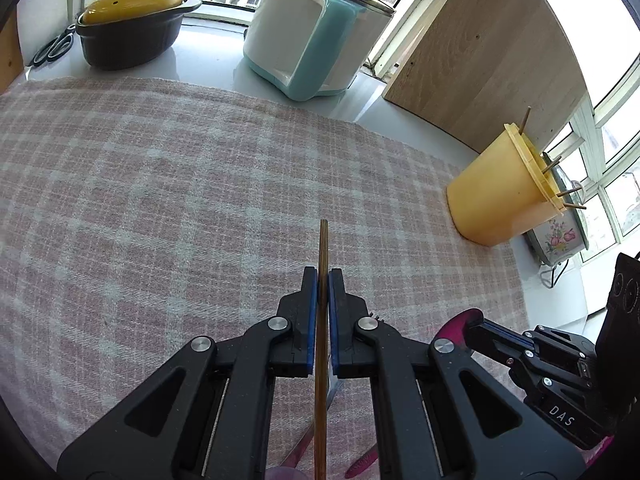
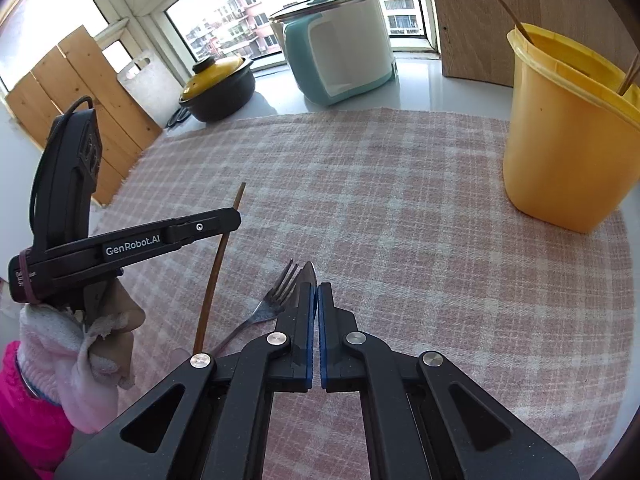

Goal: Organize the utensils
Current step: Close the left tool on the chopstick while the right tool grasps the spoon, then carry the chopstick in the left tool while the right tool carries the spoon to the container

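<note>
Left tool (image 1: 323, 276) clenched on a chopstick (image 1: 322, 248), right tool (image 2: 314, 292) clenched on a knife (image 2: 307, 276), both short of the yellow holder (image 2: 560, 140).

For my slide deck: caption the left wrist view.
Left gripper clamps a chopstick above the plaid cloth, yellow holder waiting at right.

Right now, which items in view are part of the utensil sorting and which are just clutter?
In play:
- chopstick, clamped in left gripper
- knife, in right gripper
- fork, on the cloth
- yellow holder, chopsticks already inside

Clutter:
- black pot with yellow lid
- teal-and-white cooker
- scissors
- wooden board
</note>
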### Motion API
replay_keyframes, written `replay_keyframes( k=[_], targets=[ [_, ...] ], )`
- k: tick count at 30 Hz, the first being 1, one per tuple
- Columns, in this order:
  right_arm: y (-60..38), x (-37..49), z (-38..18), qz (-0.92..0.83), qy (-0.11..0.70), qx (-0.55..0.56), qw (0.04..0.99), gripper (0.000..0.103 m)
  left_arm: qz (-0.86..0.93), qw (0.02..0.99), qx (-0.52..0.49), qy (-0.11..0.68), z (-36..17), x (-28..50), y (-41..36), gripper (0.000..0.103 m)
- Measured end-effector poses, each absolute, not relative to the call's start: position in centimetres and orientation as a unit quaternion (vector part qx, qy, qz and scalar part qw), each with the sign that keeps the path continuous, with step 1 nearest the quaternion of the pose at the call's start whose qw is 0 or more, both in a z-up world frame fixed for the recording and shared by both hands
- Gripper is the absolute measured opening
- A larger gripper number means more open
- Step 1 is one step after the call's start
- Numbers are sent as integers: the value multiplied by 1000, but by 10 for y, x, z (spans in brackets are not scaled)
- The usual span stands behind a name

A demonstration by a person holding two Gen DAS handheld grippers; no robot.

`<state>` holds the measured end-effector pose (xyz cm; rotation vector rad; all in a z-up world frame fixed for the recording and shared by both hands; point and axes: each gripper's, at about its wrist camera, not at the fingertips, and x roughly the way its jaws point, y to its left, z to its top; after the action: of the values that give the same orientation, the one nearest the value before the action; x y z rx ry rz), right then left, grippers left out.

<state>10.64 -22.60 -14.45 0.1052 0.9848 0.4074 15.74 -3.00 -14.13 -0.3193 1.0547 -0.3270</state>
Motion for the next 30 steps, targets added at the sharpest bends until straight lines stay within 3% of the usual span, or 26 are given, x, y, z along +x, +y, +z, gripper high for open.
replay_keyframes(
  k=[30],
  targets=[
    [-295, 69, -51, 112, 351, 8, 930, 0, -242, 879, -97, 398, -31, 124, -83, 3]
  ],
)
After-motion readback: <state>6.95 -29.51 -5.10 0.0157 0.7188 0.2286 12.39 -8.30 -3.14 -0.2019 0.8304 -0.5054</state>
